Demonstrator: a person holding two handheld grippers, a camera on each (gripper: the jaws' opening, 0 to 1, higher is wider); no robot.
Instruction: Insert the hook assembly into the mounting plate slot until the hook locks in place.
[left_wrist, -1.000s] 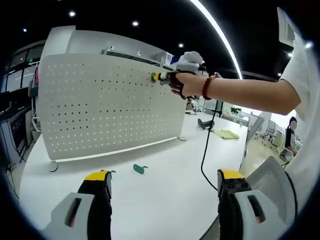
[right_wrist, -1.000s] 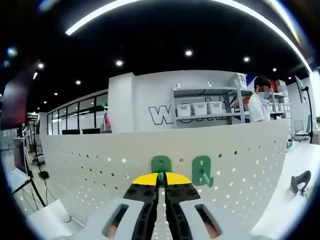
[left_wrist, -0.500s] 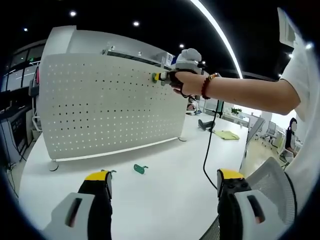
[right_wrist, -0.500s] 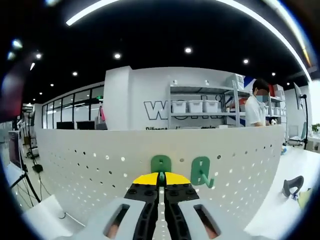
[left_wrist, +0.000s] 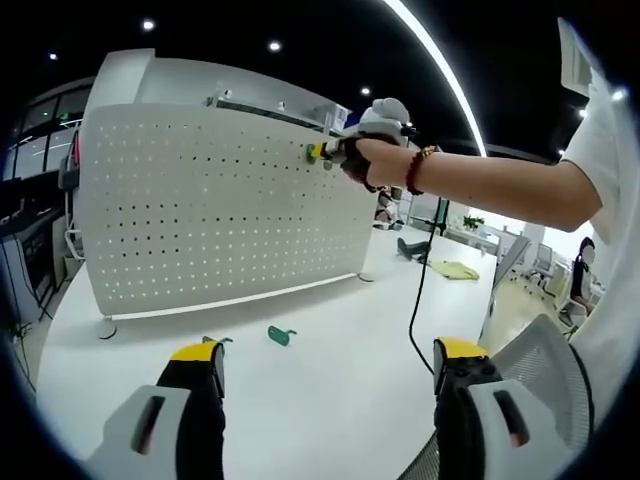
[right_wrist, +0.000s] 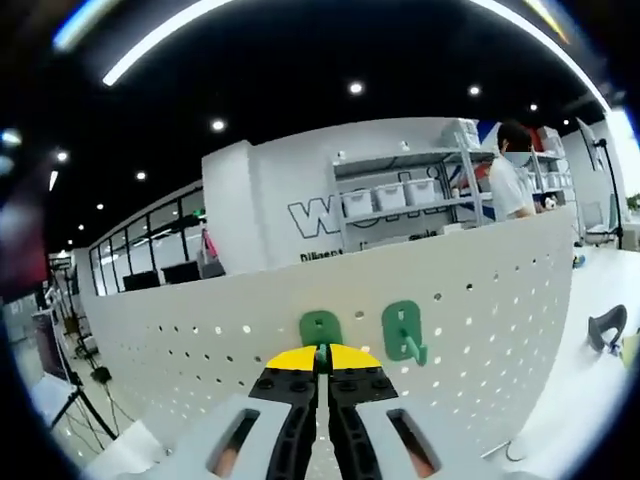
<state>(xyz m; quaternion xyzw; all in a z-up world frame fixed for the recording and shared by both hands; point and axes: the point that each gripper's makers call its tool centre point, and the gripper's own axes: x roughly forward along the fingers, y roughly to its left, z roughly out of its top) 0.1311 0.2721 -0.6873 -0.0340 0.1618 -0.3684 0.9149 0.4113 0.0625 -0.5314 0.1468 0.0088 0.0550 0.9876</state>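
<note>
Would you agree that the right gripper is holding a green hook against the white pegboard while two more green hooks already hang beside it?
Not quite: one green hook hangs beside it on the white perforated pegboard, not two, as the right gripper view shows. The right gripper is indeed shut on its own green hook at the board.

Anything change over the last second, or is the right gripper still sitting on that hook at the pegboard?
Little changed. The right gripper stays shut on the green hook against the pegboard, now rolled slightly. The mounted hook beside it, the loose hooks on the table and the open left gripper have not moved.
</note>
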